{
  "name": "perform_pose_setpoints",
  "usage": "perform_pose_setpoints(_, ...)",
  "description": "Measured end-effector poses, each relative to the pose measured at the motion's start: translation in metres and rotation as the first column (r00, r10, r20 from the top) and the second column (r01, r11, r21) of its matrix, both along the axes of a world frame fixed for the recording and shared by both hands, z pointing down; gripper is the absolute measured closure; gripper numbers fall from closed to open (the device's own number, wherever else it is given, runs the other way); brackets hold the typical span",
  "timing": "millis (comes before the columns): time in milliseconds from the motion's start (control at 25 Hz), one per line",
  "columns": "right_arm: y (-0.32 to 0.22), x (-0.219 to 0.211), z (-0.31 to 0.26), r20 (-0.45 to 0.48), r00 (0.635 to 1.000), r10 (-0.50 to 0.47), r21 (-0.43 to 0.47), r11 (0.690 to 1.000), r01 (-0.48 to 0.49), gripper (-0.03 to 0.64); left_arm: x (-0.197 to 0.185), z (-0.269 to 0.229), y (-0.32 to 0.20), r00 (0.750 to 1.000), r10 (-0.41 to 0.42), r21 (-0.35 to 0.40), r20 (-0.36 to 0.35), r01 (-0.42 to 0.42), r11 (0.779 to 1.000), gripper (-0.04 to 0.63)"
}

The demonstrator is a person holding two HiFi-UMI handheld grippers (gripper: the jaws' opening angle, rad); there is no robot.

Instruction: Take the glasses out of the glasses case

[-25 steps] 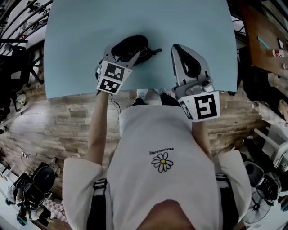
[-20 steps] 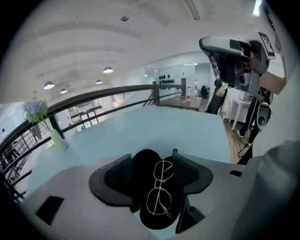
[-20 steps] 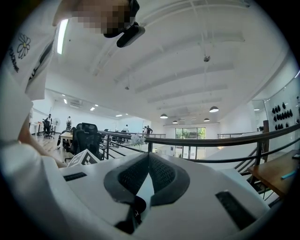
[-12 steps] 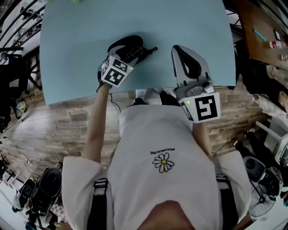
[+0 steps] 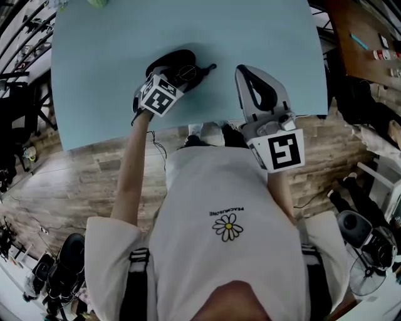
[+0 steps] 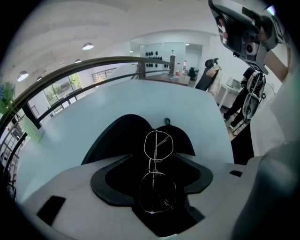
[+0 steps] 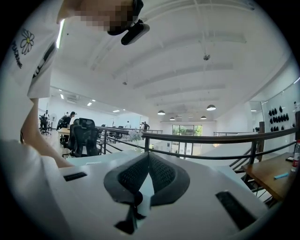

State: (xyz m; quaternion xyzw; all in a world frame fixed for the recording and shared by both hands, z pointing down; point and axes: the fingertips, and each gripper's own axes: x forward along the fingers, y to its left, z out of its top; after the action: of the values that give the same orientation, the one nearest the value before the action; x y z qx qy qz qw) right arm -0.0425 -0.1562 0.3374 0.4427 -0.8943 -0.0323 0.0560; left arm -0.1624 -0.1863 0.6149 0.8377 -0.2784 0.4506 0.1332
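Note:
A black glasses case (image 5: 170, 60) lies open on the light blue table (image 5: 263, 31), near its front edge. My left gripper (image 5: 180, 74) reaches over the case from the near side. In the left gripper view, thin wire-rimmed glasses (image 6: 157, 191) stand lengthwise in the case (image 6: 119, 136), right between the parted pads (image 6: 110, 183) of my left gripper (image 6: 154, 160); contact with the frame cannot be made out. My right gripper (image 5: 246, 69) hovers right of the case, shut and empty. Its ribbed pads (image 7: 161, 173) meet, pointing out over a railing.
The table's near edge (image 5: 188, 123) runs just behind both grippers, with wooden floor beyond it. A green object (image 5: 97, 3) sits at the far left of the table. A wooden desk (image 5: 369, 44) with small items stands to the right.
My left gripper has moved forward and a little left, over the open case, and tilted down toward it. The right gripper has hardly moved.

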Motion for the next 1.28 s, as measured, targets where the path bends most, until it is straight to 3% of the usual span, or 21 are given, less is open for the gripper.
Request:
perform_pose_setpoints(360, 0.001, 0.001, 0.004, 0.003, 1.000, 0.001, -0.009, 1.000, -0.001, 0.609, 0.000, 0.003, -0.001, 1.000, -0.001, -0.043, -0.014, 0.001, 0.999, 0.337)
perform_pose_setpoints(560, 0.001, 0.000, 0.002, 0.015, 1.000, -0.011, -0.005, 1.000, 0.011, 0.609, -0.001, 0.003, -0.003, 0.999, 0.042, -0.075, 0.034, -0.039, 0.996, 0.420)
perform_pose_setpoints(760, 0.002, -0.003, -0.004, 0.044, 0.999, -0.016, 0.002, 1.000, 0.016, 0.609, 0.000, 0.000, -0.002, 1.000, 0.024, -0.114, 0.006, -0.024, 0.993, 0.448)
perform_pose_setpoints(960, 0.003, -0.001, 0.003, 0.002, 1.000, -0.019, -0.008, 1.000, 0.019, 0.609, -0.001, -0.003, -0.001, 1.000, 0.018, -0.100, 0.025, -0.016, 0.995, 0.480)
perform_pose_setpoints(1280, 0.004, -0.004, -0.004, 0.049, 0.999, -0.022, 0.007, 1.000, 0.022, 0.609, 0.001, -0.009, -0.001, 1.000, 0.003, -0.076, 0.008, -0.002, 0.997, 0.483)
